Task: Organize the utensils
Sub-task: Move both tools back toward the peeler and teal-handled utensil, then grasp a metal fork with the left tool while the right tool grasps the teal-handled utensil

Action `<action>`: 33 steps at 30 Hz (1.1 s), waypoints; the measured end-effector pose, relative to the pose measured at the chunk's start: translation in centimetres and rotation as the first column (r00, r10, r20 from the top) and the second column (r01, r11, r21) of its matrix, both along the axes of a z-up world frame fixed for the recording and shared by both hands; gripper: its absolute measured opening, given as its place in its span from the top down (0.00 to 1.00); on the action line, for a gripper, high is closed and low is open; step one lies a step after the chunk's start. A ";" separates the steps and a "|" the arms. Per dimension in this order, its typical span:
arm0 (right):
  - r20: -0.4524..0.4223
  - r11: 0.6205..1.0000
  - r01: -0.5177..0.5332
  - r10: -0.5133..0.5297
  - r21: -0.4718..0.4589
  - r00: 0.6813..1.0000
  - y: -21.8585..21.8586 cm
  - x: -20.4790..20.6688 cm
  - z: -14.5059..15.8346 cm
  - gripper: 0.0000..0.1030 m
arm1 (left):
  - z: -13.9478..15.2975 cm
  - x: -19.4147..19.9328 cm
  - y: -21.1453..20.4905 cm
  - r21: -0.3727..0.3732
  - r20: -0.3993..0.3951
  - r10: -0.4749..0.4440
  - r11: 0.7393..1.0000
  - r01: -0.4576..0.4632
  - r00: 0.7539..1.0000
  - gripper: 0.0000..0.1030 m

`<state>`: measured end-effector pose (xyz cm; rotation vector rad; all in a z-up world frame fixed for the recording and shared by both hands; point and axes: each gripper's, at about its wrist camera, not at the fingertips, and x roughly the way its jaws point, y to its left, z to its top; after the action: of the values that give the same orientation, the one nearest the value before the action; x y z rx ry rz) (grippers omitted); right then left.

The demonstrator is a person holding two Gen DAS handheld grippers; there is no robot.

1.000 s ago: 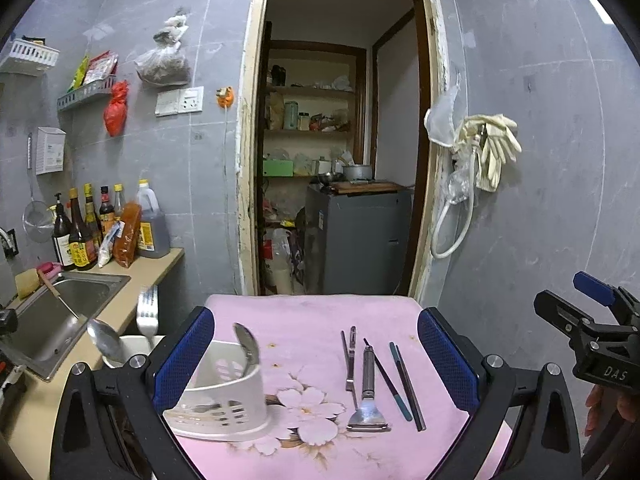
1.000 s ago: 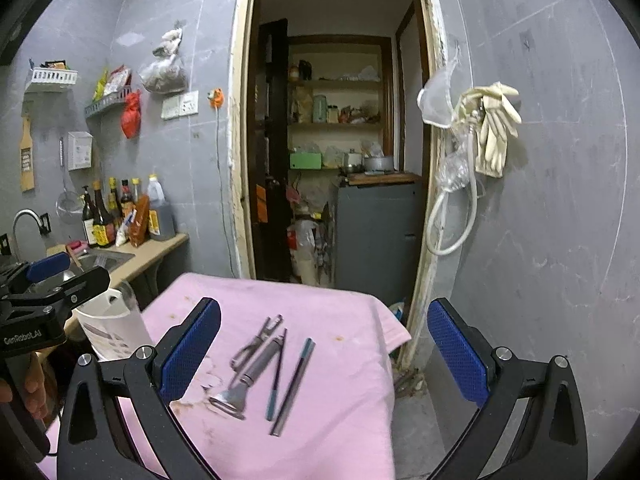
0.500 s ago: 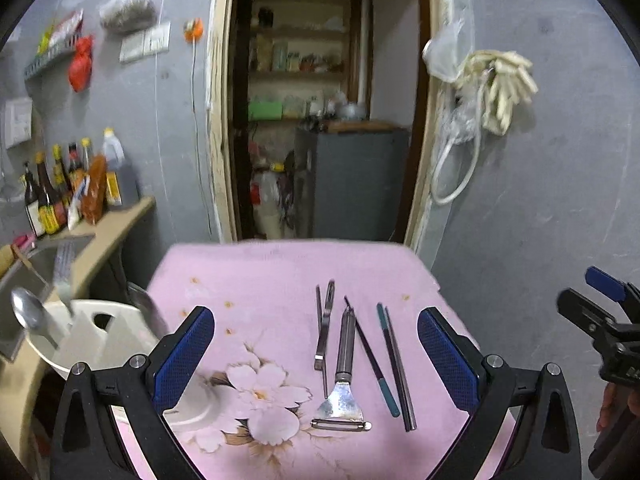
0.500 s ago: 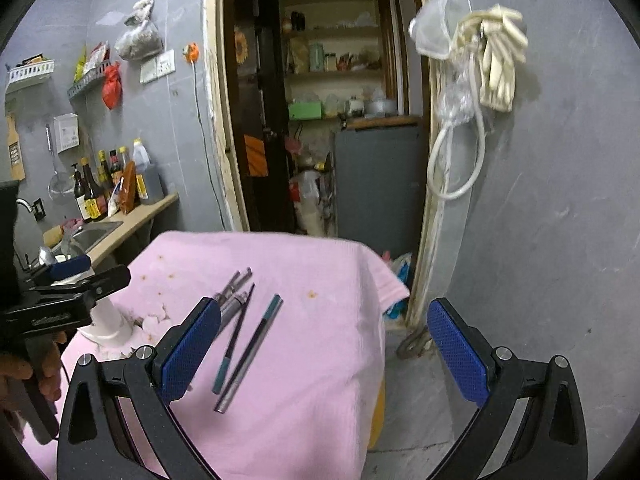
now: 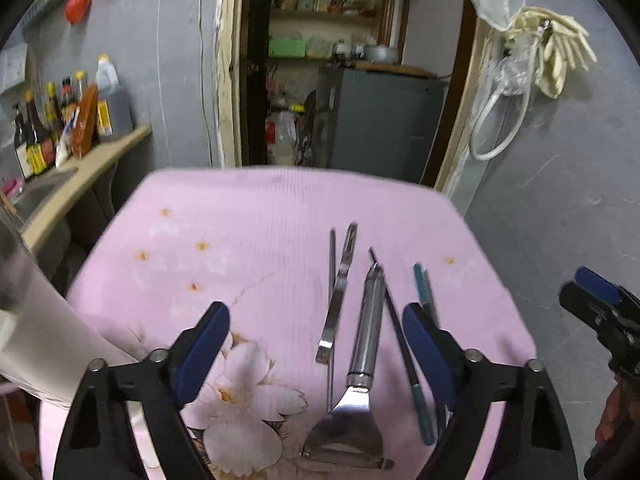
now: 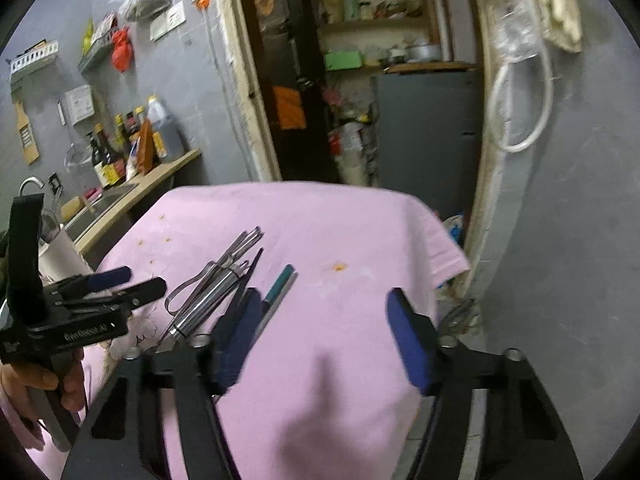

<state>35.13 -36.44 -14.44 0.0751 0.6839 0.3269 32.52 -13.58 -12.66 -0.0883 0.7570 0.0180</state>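
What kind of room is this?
Most likely a small home kitchen: sauce bottles beside a sink on the counter, pantry shelves through the doorway, and a peeler on the pink-covered table.

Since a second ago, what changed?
Both grippers dropped toward the pink cloth and tilted down. The left gripper now straddles the peeler; the right gripper is beside the chopsticks. Both sets of jaws are closing, gripping nothing yet. The tongs, peeler and chopsticks lie unmoved.
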 end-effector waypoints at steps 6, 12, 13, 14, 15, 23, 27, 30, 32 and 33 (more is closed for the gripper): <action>-0.037 0.995 -0.096 0.096 0.020 0.995 2.8 2.8 -2.0 0.71 | -2.6 1.1 0.4 -0.056 -0.064 0.003 0.998 -0.007 0.998 0.48; -0.064 0.988 -0.155 0.156 0.014 0.986 5.1 4.8 -3.1 0.79 | -3.8 1.8 1.1 -0.115 -0.089 -0.011 0.993 0.001 0.996 0.71; -0.071 0.987 -0.160 0.160 0.014 0.985 5.3 5.1 -3.2 0.79 | -4.0 1.9 1.1 -0.129 -0.093 -0.015 0.992 0.003 0.996 0.73; -0.082 0.986 -0.167 0.168 0.014 0.982 5.7 5.5 -3.4 0.81 | -4.1 2.0 1.2 -0.141 -0.096 -0.020 0.990 0.006 0.995 0.77; -0.091 0.985 -0.172 0.173 0.010 0.981 6.1 5.9 -3.6 0.82 | -4.2 2.0 1.2 -0.146 -0.098 -0.022 0.989 0.007 0.995 0.80; -0.186 0.985 -0.170 0.164 -0.016 0.969 7.9 8.1 -5.6 0.84 | -4.5 1.5 1.1 -0.164 -0.103 -0.024 0.986 0.007 0.994 0.89; -0.215 0.987 -0.160 0.153 -0.016 0.965 8.2 8.7 -6.1 0.85 | -4.3 1.3 1.3 -0.162 -0.090 -0.016 0.987 0.001 0.996 0.90; -0.248 0.988 -0.153 0.146 -0.010 0.958 8.4 9.5 -6.1 0.85 | -3.9 1.1 1.3 -0.150 -0.073 -0.001 0.989 -0.010 0.997 0.91; -0.274 0.989 -0.148 0.142 -0.001 0.951 8.3 10.1 -6.2 0.85 | -3.4 0.9 1.4 -0.144 -0.059 0.014 0.989 -0.022 0.998 0.91; -0.291 0.990 -0.143 0.141 0.015 0.946 8.2 10.3 -6.2 0.85 | -3.1 0.8 1.4 -0.139 -0.049 0.020 0.990 -0.027 0.999 0.91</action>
<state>45.44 -28.19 -20.60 0.0688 0.9859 0.4575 33.34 -12.21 -15.76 -0.2308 0.8041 -0.0104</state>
